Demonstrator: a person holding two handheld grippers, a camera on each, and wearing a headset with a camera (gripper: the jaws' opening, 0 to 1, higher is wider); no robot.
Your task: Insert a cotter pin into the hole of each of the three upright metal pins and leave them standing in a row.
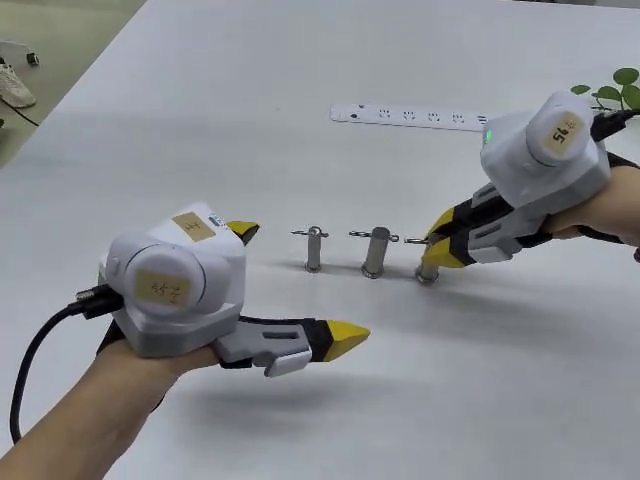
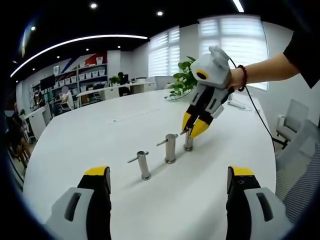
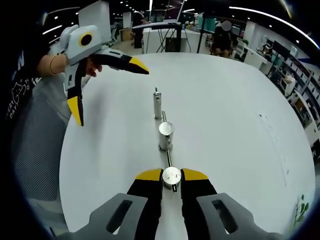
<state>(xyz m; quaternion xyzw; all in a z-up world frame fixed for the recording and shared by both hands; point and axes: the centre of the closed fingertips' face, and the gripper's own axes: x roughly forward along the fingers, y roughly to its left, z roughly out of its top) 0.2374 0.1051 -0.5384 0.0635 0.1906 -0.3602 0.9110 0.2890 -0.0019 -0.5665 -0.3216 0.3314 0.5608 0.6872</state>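
Note:
Three upright metal pins stand in a row on the white table (image 1: pixel 200 120). The left pin (image 1: pixel 314 248) and the middle pin (image 1: pixel 376 252) each carry a cotter pin through the head. My right gripper (image 1: pixel 437 243) comes down from the right onto the right pin (image 1: pixel 428 272), whose round head (image 3: pixel 171 176) sits pinched between the yellow tips. A cotter pin (image 1: pixel 414 241) sticks out of that head toward the middle pin (image 3: pixel 165 135). My left gripper (image 1: pixel 300 285) hovers in front of the row, open, with nothing between its fingers (image 2: pixel 97 192).
A white power strip (image 1: pixel 410 116) lies at the back of the table. A green plant (image 1: pixel 612 92) stands at the far right edge. The left pin (image 2: pixel 144 165) is the one closest to my left gripper.

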